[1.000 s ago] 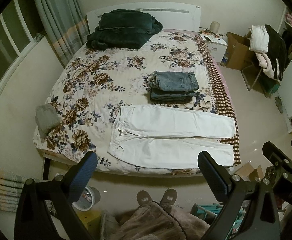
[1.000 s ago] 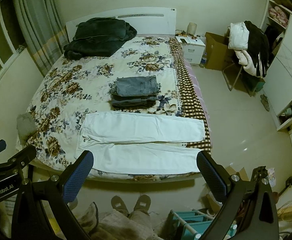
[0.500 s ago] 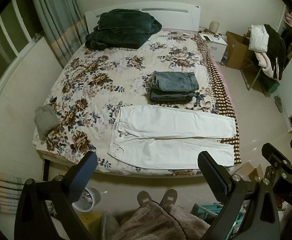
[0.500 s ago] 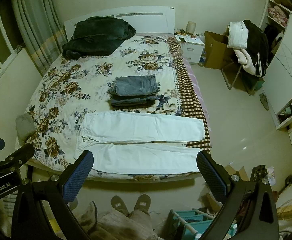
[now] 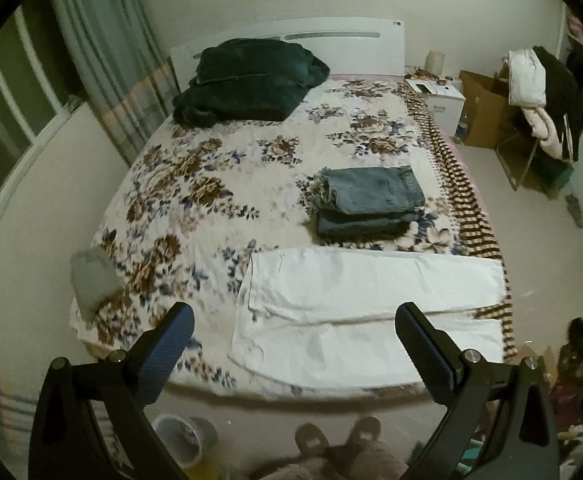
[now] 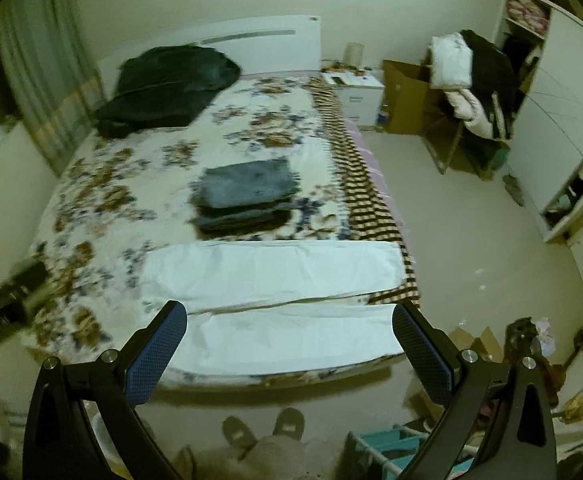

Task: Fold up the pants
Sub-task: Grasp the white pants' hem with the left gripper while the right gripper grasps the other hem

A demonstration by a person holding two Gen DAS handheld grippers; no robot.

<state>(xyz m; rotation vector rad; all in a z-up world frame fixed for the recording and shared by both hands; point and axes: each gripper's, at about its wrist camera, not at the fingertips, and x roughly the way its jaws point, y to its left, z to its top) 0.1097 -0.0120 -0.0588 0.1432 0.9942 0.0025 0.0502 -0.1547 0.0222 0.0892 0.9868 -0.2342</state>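
Observation:
White pants (image 5: pixel 355 312) lie flat across the near edge of the floral bed (image 5: pixel 195 184), waist to the left, legs side by side to the right. They also show in the right wrist view (image 6: pixel 275 304). My left gripper (image 5: pixel 293 340) is open and empty, held above the near bed edge over the waist end. My right gripper (image 6: pixel 289 340) is open and empty, held above the near leg. Both are apart from the cloth.
A stack of folded jeans (image 5: pixel 369 200) lies behind the white pants. A dark blanket (image 5: pixel 247 80) sits by the headboard. A grey cloth (image 5: pixel 91 278) lies at the bed's left corner. A chair with clothes (image 5: pixel 539 92), a cardboard box and a nightstand stand right.
Both grippers have moved forward and down toward the bed, so the white pants look larger and closer. The jaws stay open. The pants have not moved.

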